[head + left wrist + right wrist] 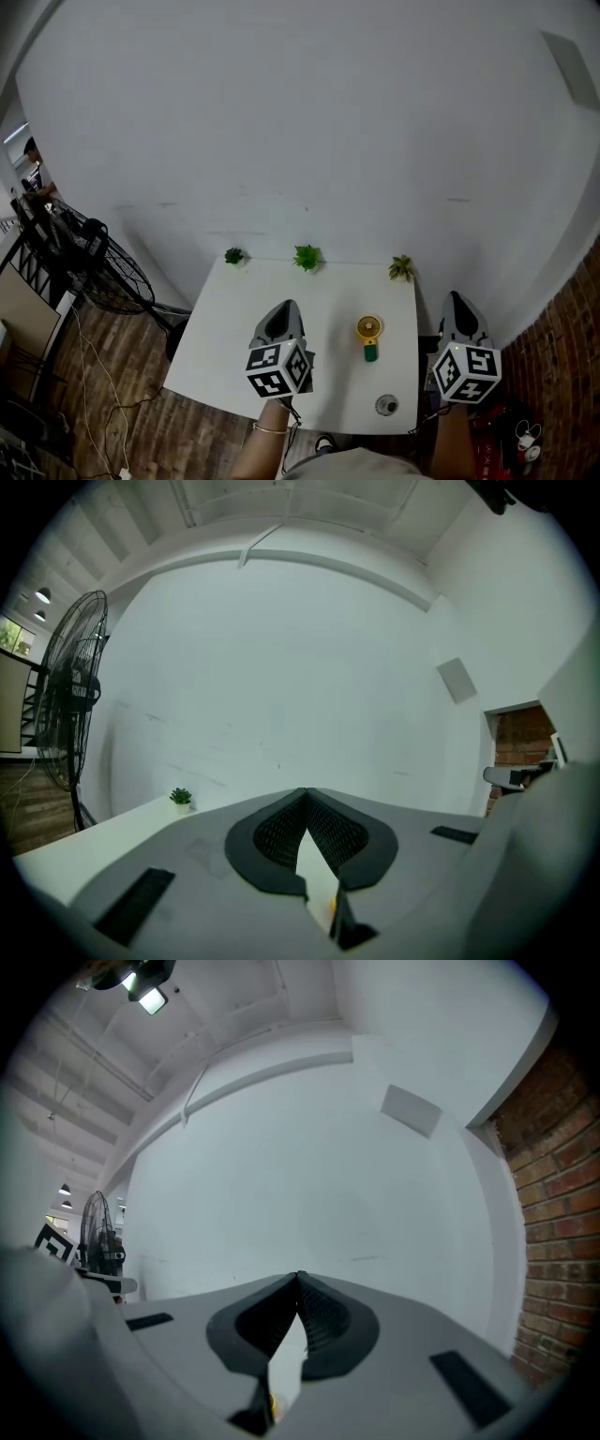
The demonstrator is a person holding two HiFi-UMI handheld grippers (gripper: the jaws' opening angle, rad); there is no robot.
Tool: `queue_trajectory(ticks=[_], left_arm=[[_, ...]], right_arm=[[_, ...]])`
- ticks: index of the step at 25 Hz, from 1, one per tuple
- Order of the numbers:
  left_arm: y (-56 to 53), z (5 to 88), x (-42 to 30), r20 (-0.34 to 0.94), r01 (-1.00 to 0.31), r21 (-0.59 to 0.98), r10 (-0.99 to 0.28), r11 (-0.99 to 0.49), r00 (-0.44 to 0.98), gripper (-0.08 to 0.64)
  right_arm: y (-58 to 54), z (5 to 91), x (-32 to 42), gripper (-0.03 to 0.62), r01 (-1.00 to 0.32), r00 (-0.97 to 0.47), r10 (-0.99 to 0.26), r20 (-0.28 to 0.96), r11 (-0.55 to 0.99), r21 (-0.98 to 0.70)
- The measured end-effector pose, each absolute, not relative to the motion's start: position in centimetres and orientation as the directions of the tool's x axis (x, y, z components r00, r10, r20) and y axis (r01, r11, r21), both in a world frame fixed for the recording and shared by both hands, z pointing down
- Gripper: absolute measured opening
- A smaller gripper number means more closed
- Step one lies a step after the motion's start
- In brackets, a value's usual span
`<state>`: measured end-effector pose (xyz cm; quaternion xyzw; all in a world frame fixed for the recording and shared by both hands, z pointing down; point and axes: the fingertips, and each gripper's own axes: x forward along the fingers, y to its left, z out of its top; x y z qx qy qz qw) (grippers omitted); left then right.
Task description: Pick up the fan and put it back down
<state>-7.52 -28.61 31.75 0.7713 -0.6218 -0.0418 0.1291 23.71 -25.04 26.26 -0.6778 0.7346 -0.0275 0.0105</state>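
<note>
A small yellow fan (368,330) with a green handle lies on the white table (234,328), right of the middle. My left gripper (286,306) hovers over the table to the fan's left, its jaws shut with nothing held. My right gripper (456,297) hangs just past the table's right edge, also shut and empty. In the left gripper view the left gripper (305,792) points toward the white wall with its tips touching. In the right gripper view the right gripper (299,1277) does the same. The two gripper views do not show the fan clearly.
Three small potted plants (234,255) (307,257) (401,268) line the table's far edge. A small round grey object (386,405) sits near the front right corner. A large black floor fan (105,267) stands left of the table, and a brick wall (562,337) is to the right.
</note>
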Motion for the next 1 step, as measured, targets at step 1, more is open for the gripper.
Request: queue_trajectory(ticks=[1], left_arm=[[-28.67, 31.74, -7.54, 0.096, -0.948, 0.252, -0.970, -0.193, 0.223, 0.006]], right_arm=[[-25.12, 26.23, 23.68, 0.002, -0.995, -0.081, -0.996, 0.022, 0.080, -0.053]])
